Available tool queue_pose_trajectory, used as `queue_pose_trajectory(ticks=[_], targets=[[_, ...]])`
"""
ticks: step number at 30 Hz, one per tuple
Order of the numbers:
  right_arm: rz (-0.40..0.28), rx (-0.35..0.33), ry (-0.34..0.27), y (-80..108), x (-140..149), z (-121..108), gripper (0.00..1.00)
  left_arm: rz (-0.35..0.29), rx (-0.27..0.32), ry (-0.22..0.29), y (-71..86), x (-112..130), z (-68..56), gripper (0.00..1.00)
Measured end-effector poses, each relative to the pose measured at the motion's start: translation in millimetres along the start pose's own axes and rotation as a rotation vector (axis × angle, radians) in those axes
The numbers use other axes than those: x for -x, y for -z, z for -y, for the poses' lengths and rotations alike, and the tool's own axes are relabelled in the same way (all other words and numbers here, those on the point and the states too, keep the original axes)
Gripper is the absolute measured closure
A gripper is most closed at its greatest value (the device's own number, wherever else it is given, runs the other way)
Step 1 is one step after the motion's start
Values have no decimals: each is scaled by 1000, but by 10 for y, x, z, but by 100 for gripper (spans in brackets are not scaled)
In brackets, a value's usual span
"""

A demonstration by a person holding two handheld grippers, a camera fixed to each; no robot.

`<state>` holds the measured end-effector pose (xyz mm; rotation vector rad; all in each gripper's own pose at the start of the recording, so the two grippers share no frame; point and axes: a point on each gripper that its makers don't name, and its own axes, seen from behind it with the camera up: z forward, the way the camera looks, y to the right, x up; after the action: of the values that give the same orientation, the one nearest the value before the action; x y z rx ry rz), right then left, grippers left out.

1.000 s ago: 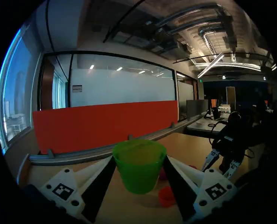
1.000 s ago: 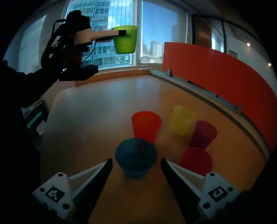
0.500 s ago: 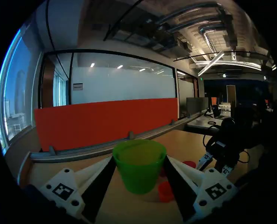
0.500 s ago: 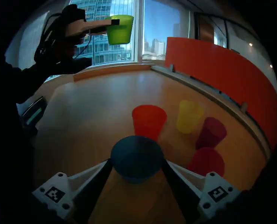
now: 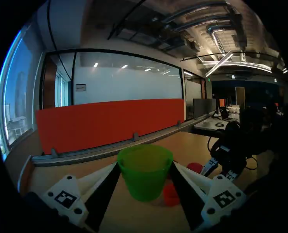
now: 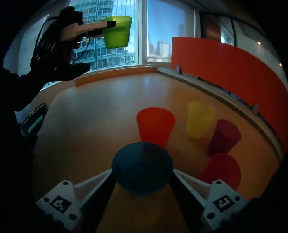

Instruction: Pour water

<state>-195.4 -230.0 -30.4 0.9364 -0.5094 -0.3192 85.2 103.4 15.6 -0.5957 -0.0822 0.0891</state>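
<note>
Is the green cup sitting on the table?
No, the green cup hangs in the air in the left gripper, high above the table.

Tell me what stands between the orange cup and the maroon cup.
The yellow cup stands between them, a little farther back, in the right gripper view.

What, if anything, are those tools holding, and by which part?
Left tool clamps the green cup by its sides. The blue cup sits between the fingers of the right tool; whether they squeeze is unclear.
</note>
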Motion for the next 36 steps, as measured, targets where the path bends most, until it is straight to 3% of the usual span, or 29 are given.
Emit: queue_pose_trajectory(ticks=[13,20,36], targets=[[-27,31,-21,182,-83,-39,11,19,13,12,-6,134,-60,14],[-76,58,-51,429,-296,-146,11,26,16,15,-13,211,-75,14],[-190,101,-21,839,-890,-290,11,42,44,9,-74,388,-256,14]])
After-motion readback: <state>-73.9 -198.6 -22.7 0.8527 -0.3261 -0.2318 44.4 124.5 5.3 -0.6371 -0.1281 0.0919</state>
